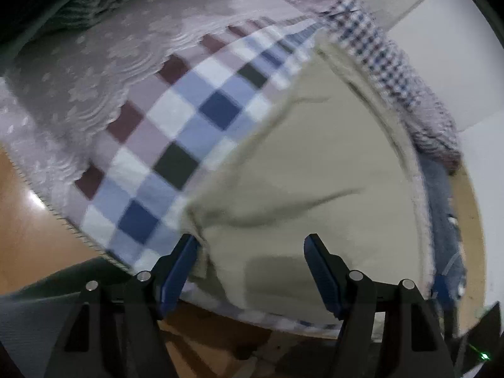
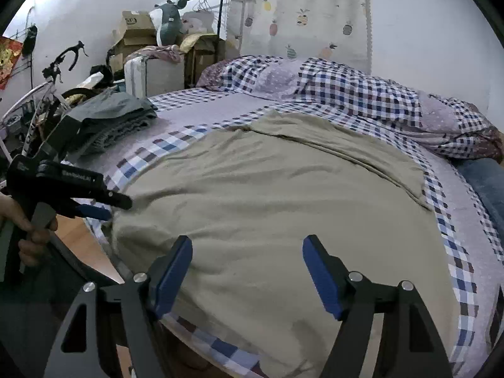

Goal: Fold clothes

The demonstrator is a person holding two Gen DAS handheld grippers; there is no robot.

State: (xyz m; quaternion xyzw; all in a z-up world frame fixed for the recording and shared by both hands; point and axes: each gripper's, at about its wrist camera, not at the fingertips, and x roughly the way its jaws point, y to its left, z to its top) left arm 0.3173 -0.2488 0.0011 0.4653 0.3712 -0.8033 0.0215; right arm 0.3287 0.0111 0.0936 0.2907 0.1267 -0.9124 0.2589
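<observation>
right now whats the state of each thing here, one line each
beige garment: spread flat on the bed, far right edge folded over, not yet folded up
left gripper: open, at the garment's near left corner
right gripper: open, over the garment's near edge
grey clothes: folded, stacked at the bed's far left
duvet: bunched along the far side
bed: made with checked sheet

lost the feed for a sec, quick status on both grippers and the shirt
Left gripper open at near-left edge of beige garment. Right gripper open over its near hem. Garment flat on bed. Nothing in the way.
</observation>
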